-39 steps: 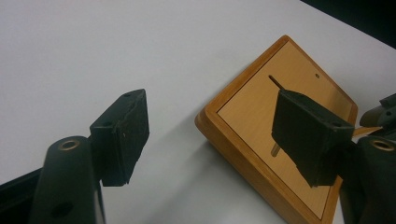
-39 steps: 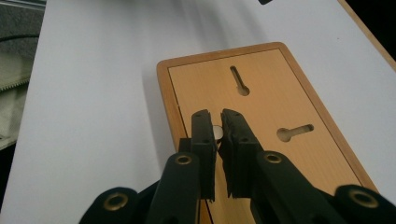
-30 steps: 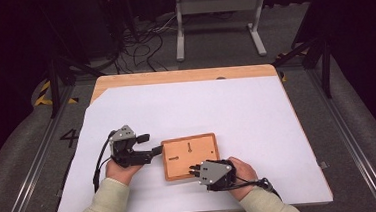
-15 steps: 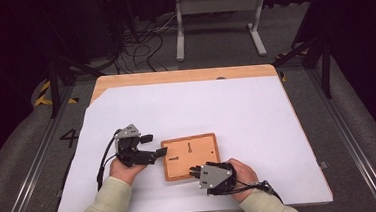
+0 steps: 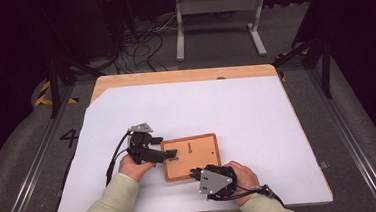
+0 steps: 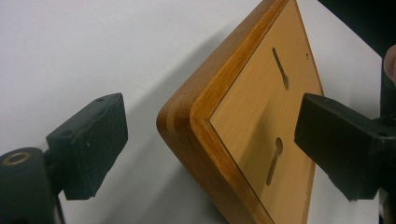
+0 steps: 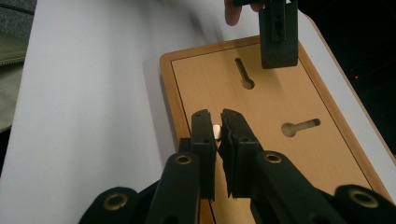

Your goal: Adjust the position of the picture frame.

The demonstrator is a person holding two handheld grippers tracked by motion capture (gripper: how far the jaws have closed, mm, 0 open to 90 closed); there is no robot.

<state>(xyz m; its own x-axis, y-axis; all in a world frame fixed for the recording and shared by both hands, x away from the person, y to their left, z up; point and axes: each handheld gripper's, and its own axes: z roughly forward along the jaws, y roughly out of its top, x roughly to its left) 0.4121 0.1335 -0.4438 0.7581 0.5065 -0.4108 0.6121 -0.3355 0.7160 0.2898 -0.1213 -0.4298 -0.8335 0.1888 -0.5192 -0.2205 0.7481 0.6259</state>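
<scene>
- Wooden board (image 5: pixel 190 157) lies flat near the front edge of the white table (image 5: pixel 236 107), between the two hands. It looks like the back of a picture frame, with two keyhole slots (image 7: pixel 301 126) cut into it for hanging.
- Left gripper (image 5: pixel 165 155) sits at the board's left edge. Its jaws have just been opening and now stand spread wide, one on each side of the board's rounded corner (image 6: pixel 187 116). The pads do not press on the wood.
- That spread probably lets the left gripper slip around the thick edge so it can grab the board and keep it from sliding.
- Right gripper (image 7: pixel 217 133) hovers over the board's near edge, in front of the person. Its jaws are pressed almost together and pinch a small white thing (image 7: pixel 216 132). It may be a little peg or screw, but it is too small to tell.
- The tight pinch is needed because the white thing is so tiny; a loose hold would drop it.
- My guess is that the white thing is meant to go onto the back of the board, so the right gripper holds it just above the wood.
- No boxes, bowls or trays are on the table. The slots in the board look empty.
</scene>
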